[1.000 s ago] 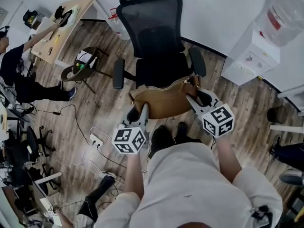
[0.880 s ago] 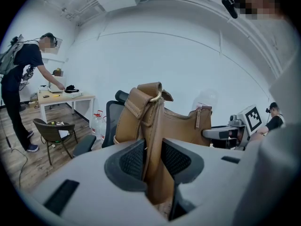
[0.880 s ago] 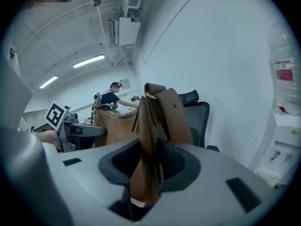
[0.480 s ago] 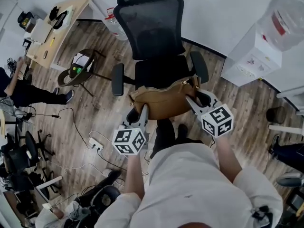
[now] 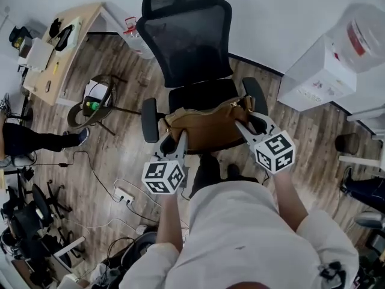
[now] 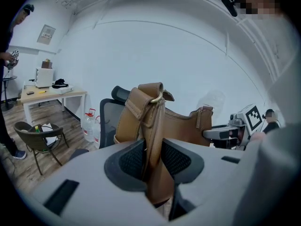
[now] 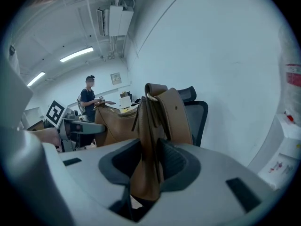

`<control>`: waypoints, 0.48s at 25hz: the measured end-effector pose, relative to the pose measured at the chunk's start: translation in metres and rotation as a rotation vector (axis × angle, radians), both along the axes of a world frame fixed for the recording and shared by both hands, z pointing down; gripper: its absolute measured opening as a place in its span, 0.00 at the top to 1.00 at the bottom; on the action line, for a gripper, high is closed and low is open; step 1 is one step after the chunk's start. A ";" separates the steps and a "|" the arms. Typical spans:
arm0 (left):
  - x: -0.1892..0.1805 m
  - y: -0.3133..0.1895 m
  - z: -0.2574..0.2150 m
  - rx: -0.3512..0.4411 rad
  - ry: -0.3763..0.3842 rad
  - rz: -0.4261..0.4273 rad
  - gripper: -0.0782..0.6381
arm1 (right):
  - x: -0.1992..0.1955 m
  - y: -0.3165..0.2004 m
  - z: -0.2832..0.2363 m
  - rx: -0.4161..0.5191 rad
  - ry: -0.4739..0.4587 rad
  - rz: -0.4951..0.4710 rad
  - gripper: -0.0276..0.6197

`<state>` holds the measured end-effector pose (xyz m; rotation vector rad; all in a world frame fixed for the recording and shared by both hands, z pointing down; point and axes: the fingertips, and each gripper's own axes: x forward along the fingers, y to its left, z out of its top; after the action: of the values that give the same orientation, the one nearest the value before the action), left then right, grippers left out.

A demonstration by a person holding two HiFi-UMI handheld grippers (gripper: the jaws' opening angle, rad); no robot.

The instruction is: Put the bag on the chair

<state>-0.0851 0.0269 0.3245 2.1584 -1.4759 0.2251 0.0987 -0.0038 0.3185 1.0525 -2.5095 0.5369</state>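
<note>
- Over the front of the seat of one black chair (image 5: 186, 47), one brown bag (image 5: 207, 125) hangs between two tools.
- At the bag's left end, the left tool (image 5: 180, 140) has its jaws partly closed, pads clamped on the strap (image 6: 151, 121).
- At the other end, the right tool (image 5: 240, 126) pinches the strap the same way.
- Whether the bag touches the seat cannot be told.
- One small chair (image 5: 75, 114), one worktop (image 5: 90, 14) and one water dispenser (image 5: 319, 74) stand well apart from it.
</note>
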 end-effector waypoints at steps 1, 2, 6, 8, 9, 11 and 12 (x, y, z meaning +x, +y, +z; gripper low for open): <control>-0.003 -0.008 0.000 -0.002 -0.001 0.007 0.75 | -0.003 -0.007 0.000 -0.001 0.004 0.005 0.77; -0.006 -0.016 0.000 -0.005 -0.001 0.014 0.75 | -0.005 -0.014 -0.001 -0.002 0.008 0.011 0.77; -0.017 -0.044 0.002 -0.018 0.003 0.046 0.75 | -0.017 -0.039 0.001 -0.011 0.024 0.039 0.77; -0.023 -0.055 0.006 -0.026 0.005 0.061 0.75 | -0.023 -0.048 0.005 -0.018 0.034 0.052 0.77; -0.026 -0.061 0.008 -0.029 0.007 0.067 0.75 | -0.026 -0.053 0.007 -0.021 0.038 0.058 0.77; -0.032 -0.073 0.011 -0.034 0.010 0.081 0.75 | -0.031 -0.064 0.011 -0.027 0.047 0.070 0.77; -0.035 -0.079 0.013 -0.037 0.012 0.090 0.75 | -0.034 -0.069 0.013 -0.031 0.051 0.077 0.77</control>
<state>-0.1202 -0.0525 0.3376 2.1948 -1.3592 0.2691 0.0645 -0.0724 0.3313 1.1404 -2.4170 0.5618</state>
